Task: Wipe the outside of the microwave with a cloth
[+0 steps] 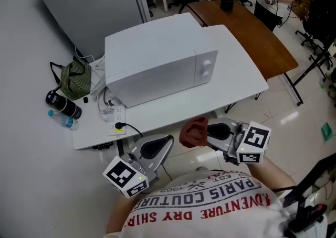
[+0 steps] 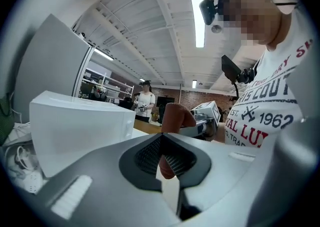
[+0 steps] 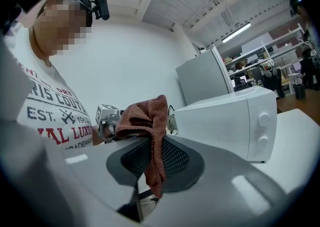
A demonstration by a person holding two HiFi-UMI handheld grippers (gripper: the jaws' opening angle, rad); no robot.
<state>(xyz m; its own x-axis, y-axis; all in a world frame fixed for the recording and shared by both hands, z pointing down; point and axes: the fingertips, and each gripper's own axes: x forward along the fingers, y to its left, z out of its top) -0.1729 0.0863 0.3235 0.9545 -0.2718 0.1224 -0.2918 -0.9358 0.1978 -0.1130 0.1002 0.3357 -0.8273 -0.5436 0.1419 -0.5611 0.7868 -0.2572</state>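
The microwave (image 1: 157, 64) sits on the white table (image 1: 239, 72), well ahead of both grippers, and nothing is touching it, so I judge the wiping has not begun. The right gripper (image 1: 208, 130) is clamped on the reddish-brown cloth (image 1: 193, 131), which bunches above its jaws and hangs between them. The left gripper (image 1: 168, 141) is closed on nothing, just beside the cloth; every outer face remains to be wiped.
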